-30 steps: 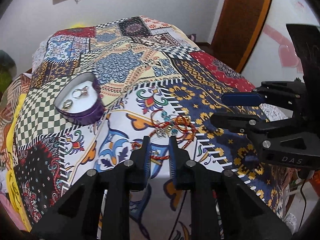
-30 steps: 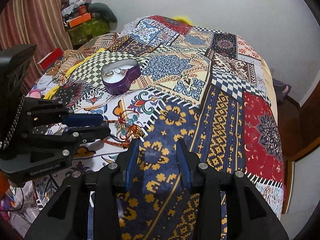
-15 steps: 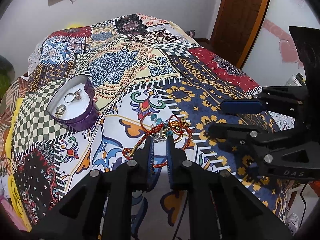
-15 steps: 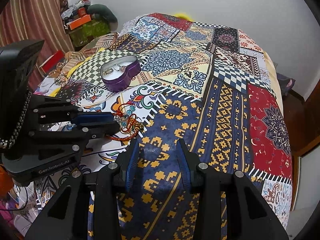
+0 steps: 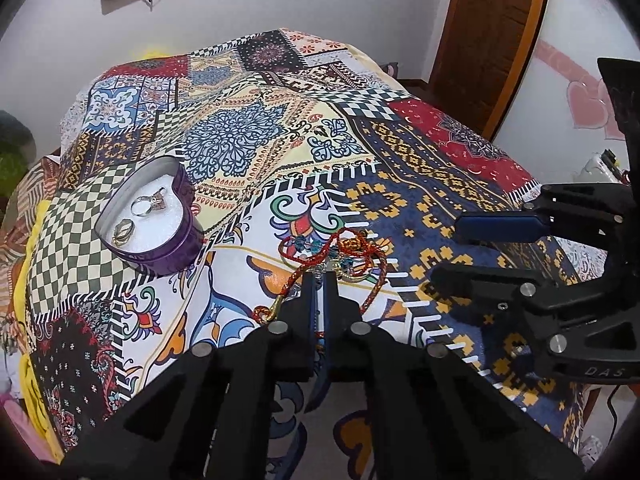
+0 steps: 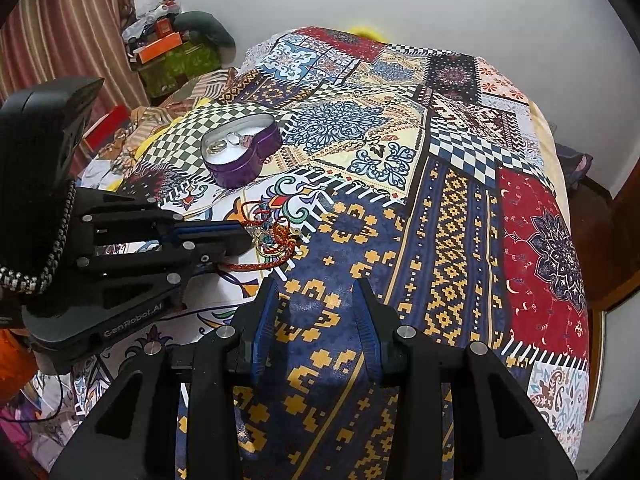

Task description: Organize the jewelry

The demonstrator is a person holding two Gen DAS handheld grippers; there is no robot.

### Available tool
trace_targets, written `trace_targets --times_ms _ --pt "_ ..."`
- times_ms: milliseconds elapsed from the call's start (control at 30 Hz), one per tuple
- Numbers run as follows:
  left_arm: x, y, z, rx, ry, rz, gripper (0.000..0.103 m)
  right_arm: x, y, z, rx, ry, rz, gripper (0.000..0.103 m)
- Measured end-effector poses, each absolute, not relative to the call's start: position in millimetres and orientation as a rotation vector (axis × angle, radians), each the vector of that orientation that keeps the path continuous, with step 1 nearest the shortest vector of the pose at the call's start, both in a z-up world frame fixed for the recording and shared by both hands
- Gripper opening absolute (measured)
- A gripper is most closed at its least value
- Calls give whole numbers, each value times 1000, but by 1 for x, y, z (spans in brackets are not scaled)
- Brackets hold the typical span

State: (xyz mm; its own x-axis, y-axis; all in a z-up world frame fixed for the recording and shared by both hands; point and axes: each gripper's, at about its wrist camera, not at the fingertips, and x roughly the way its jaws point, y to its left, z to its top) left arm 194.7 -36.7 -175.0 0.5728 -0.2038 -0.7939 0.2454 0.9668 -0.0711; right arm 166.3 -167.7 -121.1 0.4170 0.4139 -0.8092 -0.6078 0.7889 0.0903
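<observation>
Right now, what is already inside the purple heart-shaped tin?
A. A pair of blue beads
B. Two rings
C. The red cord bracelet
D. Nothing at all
B. In the left wrist view two rings lie on the white lining of the purple heart-shaped tin, while the red cord bracelet is outside it on the bedspread, at the tips of the left gripper.

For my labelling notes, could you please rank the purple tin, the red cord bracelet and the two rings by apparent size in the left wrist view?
1. purple tin
2. red cord bracelet, loosely spread
3. The rings: silver ring and gold ring look alike.
</observation>
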Motion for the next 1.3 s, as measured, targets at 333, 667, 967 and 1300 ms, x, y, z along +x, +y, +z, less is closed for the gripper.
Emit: trace_targets --times_ms 333,667,967,1300 --pt "166 -14 -152 11 864 -260 1 168 -156 -112 -232 926 663 35" --pt "182 13 -167 -85 933 -223 24 169 -146 -120 -231 944 676 35" --pt "192 -1 -180 -88 938 -220 9 171 -156 -122 -222 954 655 35" --pt "169 -8 -134 -60 806 -261 3 169 -160 -115 -206 938 645 35"
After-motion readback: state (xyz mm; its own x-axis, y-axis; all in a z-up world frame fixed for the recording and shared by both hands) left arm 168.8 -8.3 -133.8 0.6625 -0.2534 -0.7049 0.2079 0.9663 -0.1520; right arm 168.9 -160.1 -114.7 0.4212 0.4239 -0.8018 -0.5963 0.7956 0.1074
